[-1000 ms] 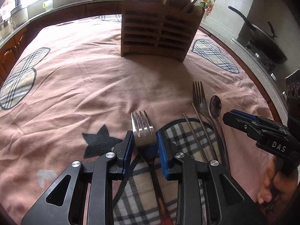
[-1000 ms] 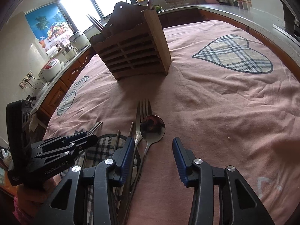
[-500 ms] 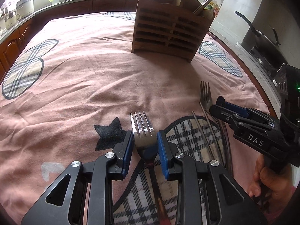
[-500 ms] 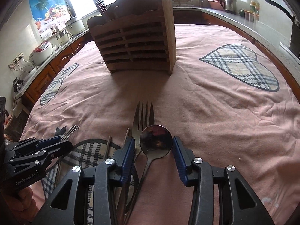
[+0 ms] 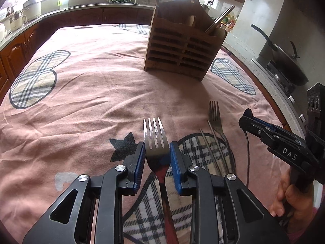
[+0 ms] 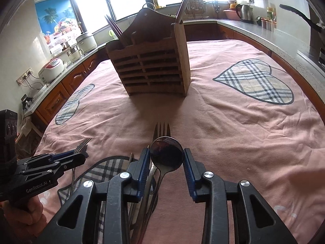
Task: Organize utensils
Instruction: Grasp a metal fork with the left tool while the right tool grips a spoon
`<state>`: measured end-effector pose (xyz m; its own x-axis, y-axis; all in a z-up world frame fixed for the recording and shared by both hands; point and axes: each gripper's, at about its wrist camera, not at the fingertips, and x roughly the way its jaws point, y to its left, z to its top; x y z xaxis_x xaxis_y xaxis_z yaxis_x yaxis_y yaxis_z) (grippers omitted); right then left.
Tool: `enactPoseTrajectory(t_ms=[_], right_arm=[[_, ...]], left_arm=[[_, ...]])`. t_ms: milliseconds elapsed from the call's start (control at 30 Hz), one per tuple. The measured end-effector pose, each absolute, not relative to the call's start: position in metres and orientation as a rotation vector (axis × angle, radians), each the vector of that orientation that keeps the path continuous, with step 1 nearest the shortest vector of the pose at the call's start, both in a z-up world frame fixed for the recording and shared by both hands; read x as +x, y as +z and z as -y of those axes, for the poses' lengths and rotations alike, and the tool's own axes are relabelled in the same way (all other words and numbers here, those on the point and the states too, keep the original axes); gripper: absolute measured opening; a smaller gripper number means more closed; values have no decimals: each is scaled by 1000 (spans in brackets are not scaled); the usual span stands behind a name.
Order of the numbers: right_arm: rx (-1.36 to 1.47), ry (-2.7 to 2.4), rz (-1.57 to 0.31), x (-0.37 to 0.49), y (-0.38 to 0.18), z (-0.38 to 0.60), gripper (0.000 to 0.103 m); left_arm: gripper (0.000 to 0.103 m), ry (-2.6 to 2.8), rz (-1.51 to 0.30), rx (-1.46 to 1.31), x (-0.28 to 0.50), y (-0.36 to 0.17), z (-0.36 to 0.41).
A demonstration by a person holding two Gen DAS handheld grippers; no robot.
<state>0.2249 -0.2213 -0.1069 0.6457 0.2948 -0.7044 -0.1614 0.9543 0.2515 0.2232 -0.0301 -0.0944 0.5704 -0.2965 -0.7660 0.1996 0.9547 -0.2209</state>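
My left gripper [image 5: 157, 148] is shut on a steel fork [image 5: 155, 134], tines pointing ahead, just above the pink cloth [image 5: 91, 101]. In the right wrist view that gripper [image 6: 83, 157] and its fork [image 6: 82, 144] show at the lower left. My right gripper [image 6: 166, 158] has its jaws closing on the bowl of a spoon [image 6: 167, 154], and both pads touch the bowl's edges. From the left wrist view the right gripper [image 5: 243, 121] has the spoon's handle hanging below it. A second fork [image 5: 215, 116] and metal chopsticks [image 5: 211, 146] lie on the cloth. The wooden utensil holder [image 5: 182, 55] stands beyond.
The holder [image 6: 150, 71] has chopsticks and other utensils standing in it. A dark pan [image 5: 284, 61] sits on a stove at the right edge. Rice cookers [image 6: 50, 71] and a kettle [image 6: 243, 13] line the counters around the table. A hand [image 5: 292, 205] grips the right tool.
The right gripper moved over the spoon, and its jaws narrowed onto the bowl and lifted it slightly. The left gripper kept its fork and came nearer the holder.
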Motion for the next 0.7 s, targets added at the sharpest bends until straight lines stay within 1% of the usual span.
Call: enactPoseTrajectory(t_ms=[400,433,467,500,700], right_arm=[[193,316,-722,195,-72,224,33],[191,318,-716,193,-70,224,8],[192,320,-713,192,-67,224,5],[199,324,-714,191,-66,224,5],[184,325,-702,185,-62,223,5]], left_arm=[[22,-296,-823,-149,189,-58,21],[22,-295,-817,-150,187,-56,20],[22,-296,-812,-152,185,-54,19],[22,-296,-805,-153,182,-52,19],[22,-286,-780,-159,173,-42,14]])
